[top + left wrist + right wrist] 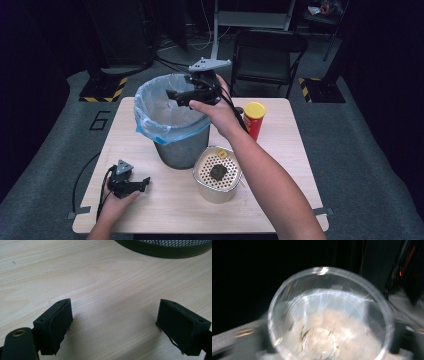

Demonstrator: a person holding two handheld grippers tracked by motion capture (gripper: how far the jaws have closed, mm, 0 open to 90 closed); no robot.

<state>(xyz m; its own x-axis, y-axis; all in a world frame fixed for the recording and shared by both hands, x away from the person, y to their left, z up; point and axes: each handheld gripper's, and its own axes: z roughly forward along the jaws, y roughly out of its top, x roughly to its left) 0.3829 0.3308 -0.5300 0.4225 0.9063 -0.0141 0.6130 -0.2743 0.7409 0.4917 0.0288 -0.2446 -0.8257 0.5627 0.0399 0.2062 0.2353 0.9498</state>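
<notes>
Hovering right tongs (175,96) over bin (172,122) | cup (329,317) blurred, grip unclear | left tongs (113,325) apart, empty

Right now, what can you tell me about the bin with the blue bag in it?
The wire-mesh bin is round, grey and looks like metal. A thin light-blue plastic bag lines it and is folded out over the rim. It stands upright on the pale wooden table, towards the back. The right gripper is above its open top. A cream perforated container stands close by at its front right; whether they touch is hard to tell.
</notes>
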